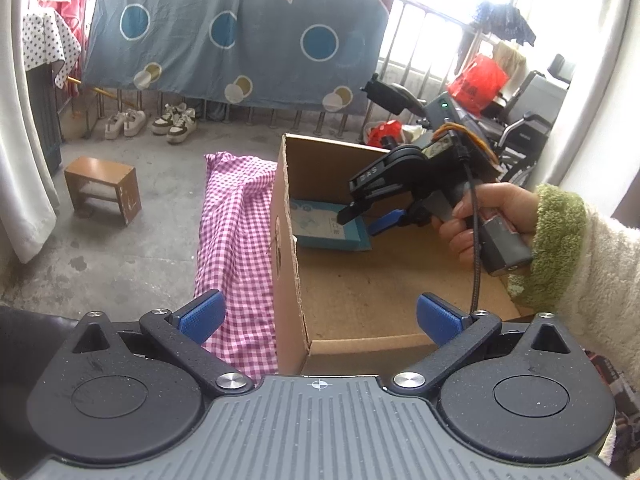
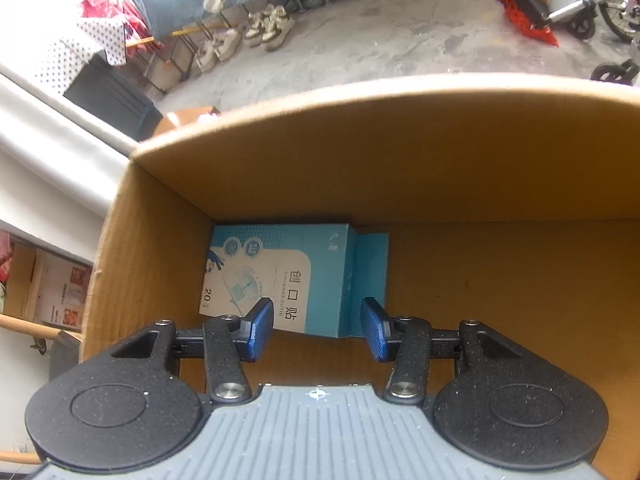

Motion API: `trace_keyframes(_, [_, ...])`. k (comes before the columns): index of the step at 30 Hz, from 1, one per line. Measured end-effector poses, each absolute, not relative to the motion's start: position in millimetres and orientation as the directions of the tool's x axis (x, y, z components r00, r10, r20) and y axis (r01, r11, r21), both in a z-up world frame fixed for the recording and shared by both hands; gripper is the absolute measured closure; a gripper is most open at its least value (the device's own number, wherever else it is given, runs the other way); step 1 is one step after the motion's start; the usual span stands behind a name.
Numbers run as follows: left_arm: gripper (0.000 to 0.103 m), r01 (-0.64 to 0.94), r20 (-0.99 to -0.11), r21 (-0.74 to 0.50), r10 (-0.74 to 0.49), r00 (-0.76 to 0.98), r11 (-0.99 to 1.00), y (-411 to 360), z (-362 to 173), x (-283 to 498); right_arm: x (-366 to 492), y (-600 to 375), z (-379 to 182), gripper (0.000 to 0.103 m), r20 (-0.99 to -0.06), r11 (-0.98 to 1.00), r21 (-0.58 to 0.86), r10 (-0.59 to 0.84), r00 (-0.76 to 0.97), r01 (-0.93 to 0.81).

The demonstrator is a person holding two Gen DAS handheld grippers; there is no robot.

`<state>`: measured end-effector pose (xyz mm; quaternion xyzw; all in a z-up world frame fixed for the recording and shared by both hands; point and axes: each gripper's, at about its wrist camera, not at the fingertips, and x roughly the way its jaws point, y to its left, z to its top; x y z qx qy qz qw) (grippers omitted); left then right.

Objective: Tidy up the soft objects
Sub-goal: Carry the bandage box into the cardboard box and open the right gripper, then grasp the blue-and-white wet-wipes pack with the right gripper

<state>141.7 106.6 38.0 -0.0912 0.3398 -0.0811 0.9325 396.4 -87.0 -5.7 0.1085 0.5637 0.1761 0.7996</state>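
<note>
An open cardboard box (image 1: 286, 216) stands on the concrete floor. A small blue packet (image 1: 320, 228) lies flat in its far left corner. Left of the box, a pink checked cloth (image 1: 236, 232) is spread along the floor. My left gripper (image 1: 318, 314) hovers open over the box's near left corner, empty. A hand in a fleecy sleeve holds my right gripper (image 1: 366, 219) inside the box, pointing down at the packet. In the right wrist view my right gripper (image 2: 318, 322) has its jaws partly apart just above the blue packet (image 2: 280, 272), with its pads off it.
A small wooden stool (image 1: 102, 188) sits on the floor to the left. Pairs of shoes (image 1: 152, 120) line the railing under a hanging blue sheet (image 1: 240, 40). A wheelchair (image 1: 520, 128) and a red bag (image 1: 476, 84) are at the back right.
</note>
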Motion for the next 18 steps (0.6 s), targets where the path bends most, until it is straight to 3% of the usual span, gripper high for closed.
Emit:
trace_keyframes(9, [0.001, 0.099, -0.558, -0.269, -0.238, 0.795, 0.958, 108, 45, 123, 352, -119, 73, 0.05, -0.776, 0.892, 0.386, 0.451, 0.44, -0.235])
trace_keyframes(18, [0.001, 0.116, -0.51, -0.205, -0.207, 0.835, 0.972, 100, 50, 95, 242, -158, 163, 0.03, -0.606, 0.853, 0.365, 0.522, 0.6, -0.373])
